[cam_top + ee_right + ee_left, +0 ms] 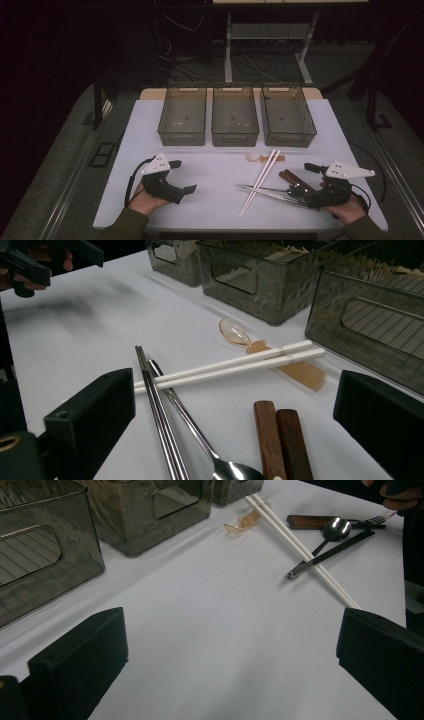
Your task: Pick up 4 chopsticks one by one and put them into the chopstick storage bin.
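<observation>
Right gripper view looks down at a pile of eating tools sitting between the wide-apart jaws of the right gripper, and nothing is held. Two white chopsticks lie side by side across the gap, just ahead of the jaws. They rest on top of a pair of metal chopsticks and a metal spoon, which run back toward the camera, closer to the left jaw. Two brown wooden handles lie touching each other, closer to the right jaw. Past the white chopsticks is a small see-through orange spoon, with its handle tucked under their far ends. Farther on stand three smoky bins in a row. In the high view the right gripper sits right at the near end of the pile, on the white table. The left gripper rests well apart from the pile, off to the side. In the left gripper view its jaws are wide too, with only bare table between them, and the pile lies far ahead, beyond the right jaw.
</observation>
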`<state>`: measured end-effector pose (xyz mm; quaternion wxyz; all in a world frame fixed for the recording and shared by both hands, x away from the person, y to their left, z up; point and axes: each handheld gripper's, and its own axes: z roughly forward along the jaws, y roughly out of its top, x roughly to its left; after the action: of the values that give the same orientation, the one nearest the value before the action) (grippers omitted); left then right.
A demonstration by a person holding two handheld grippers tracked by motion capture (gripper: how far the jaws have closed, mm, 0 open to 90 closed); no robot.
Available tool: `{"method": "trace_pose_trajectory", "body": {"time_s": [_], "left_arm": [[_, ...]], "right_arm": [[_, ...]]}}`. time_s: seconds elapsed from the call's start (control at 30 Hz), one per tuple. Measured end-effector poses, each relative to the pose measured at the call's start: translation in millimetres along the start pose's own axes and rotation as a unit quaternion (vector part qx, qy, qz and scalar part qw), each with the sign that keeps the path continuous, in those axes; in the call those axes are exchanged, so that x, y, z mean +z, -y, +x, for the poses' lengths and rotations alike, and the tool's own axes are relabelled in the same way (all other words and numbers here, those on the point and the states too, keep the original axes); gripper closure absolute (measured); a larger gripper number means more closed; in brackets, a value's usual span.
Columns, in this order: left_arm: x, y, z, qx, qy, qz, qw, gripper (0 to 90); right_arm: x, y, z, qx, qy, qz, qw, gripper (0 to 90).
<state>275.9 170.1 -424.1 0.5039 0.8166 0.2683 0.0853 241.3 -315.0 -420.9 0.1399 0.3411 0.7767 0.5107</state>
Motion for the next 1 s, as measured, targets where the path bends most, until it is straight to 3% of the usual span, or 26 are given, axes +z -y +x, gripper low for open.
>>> {"method": "trace_pose_trajectory", "body": {"time_s": [0.3,0.53,0.67,0.7,1.0], "left_arm": [[0.0,-0.5,-0.8,-0.002,-0.001,0.000,1.0000,0.0],[-0.5,0.6,-1.1,0.002,0.000,0.004,1.0000,0.0],[-0.2,0.9,-0.4,0.002,0.002,0.004,1.0000,0.0],[-0.2,0.8,-0.2,0.004,0.003,0.005,1.0000,0.0],[0.5,2.1,0.1,-0.001,0.008,0.007,0.9999,0.0]], "right_arm": [[-1.5,-1.8,-2.4,0.004,-0.005,0.000,1.0000,3.3],[-4.5,-6.6,-3.0,-0.001,-0.012,0.022,0.9997,3.9],[-3.0,-8.4,-3.0,-0.004,-0.021,0.032,0.9993,8.2],[-2.8,-8.9,-2.7,-0.006,-0.025,0.036,0.9990,13.3],[2.5,-11.6,-0.6,-0.022,-0.041,0.063,0.9969,22.5]]}}
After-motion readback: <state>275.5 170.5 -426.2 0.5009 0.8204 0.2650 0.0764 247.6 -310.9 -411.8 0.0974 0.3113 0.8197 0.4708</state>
